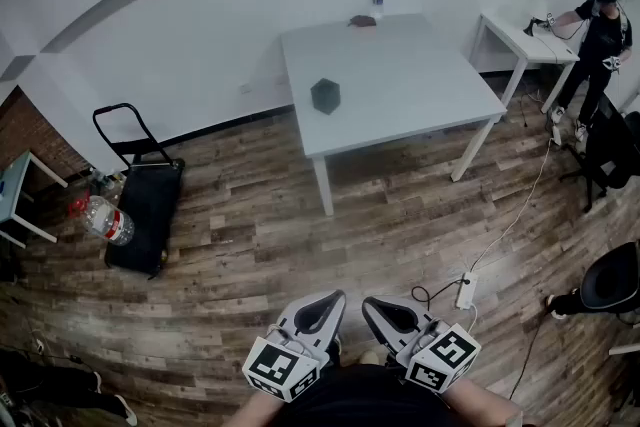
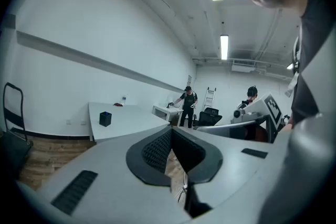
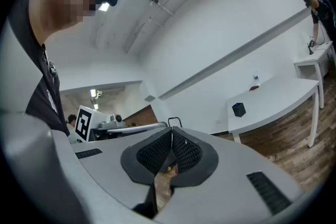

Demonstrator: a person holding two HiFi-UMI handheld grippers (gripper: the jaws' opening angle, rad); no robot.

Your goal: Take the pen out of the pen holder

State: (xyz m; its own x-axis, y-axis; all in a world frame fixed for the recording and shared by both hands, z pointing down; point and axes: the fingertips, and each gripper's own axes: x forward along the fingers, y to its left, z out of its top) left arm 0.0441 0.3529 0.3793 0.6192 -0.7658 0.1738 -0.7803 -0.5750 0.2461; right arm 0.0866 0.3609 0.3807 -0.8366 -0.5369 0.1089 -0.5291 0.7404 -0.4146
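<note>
Left claw (image 1: 336, 296) and right claw (image 1: 368, 302), both clenched empty, hang well apart from the pen holder (image 1: 325, 96) on the table (image 1: 405, 85).

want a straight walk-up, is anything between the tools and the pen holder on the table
Nothing visible does. The left tool and right tool are shut and empty near the body; only bare wood floor leads to the table, where the pen holder stands near its left side. The cart sits off left.
</note>
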